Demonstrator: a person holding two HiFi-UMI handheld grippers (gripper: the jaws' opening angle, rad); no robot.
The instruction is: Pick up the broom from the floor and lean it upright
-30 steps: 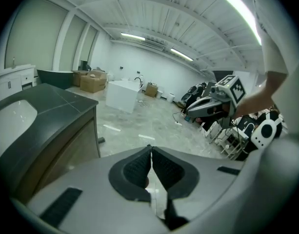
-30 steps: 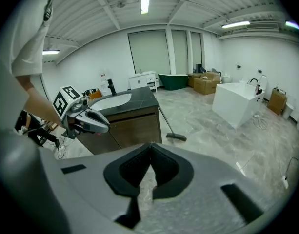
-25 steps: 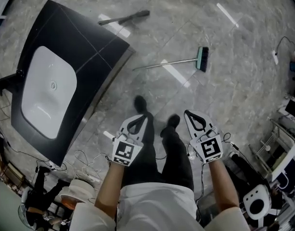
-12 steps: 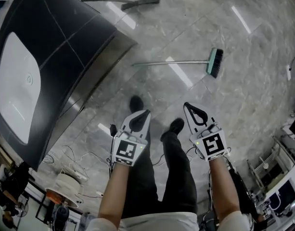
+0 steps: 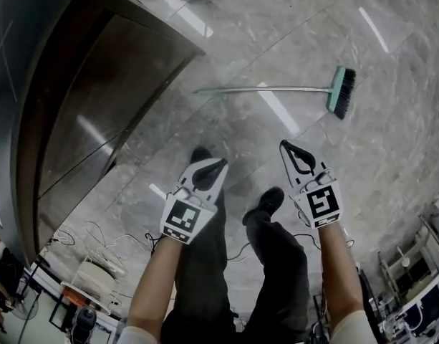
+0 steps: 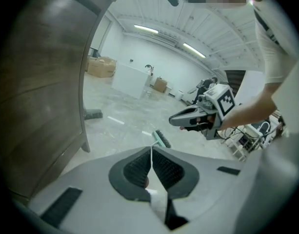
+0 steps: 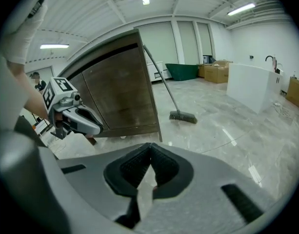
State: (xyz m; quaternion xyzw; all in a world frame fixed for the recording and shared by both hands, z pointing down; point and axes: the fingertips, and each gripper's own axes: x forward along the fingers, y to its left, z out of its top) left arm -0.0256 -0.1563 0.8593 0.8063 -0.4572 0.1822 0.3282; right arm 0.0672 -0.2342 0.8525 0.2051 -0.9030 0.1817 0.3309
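The broom (image 5: 276, 89) lies flat on the marble floor, its metal handle running left to right and its teal head (image 5: 342, 92) at the right end. In the left gripper view only the teal head (image 6: 163, 139) shows, just beyond the jaw tips. My left gripper (image 5: 212, 167) and right gripper (image 5: 289, 147) hover side by side above the person's legs, short of the broom. Both are shut and hold nothing. The left gripper view looks along its own closed left gripper (image 6: 151, 147), and the right gripper view along the closed right gripper (image 7: 150, 145).
A tall dark wood cabinet (image 5: 97, 106) fills the left side. A second broom (image 7: 183, 116) leans against its far corner. Cables and gear (image 5: 90, 264) lie at lower left, shelving (image 5: 420, 299) at lower right. A white counter (image 7: 251, 89) stands far off.
Both grippers and the head camera have sunk toward the floor. The cabinet's top with the white sink has slid out of view, and the broom looks larger and closer.
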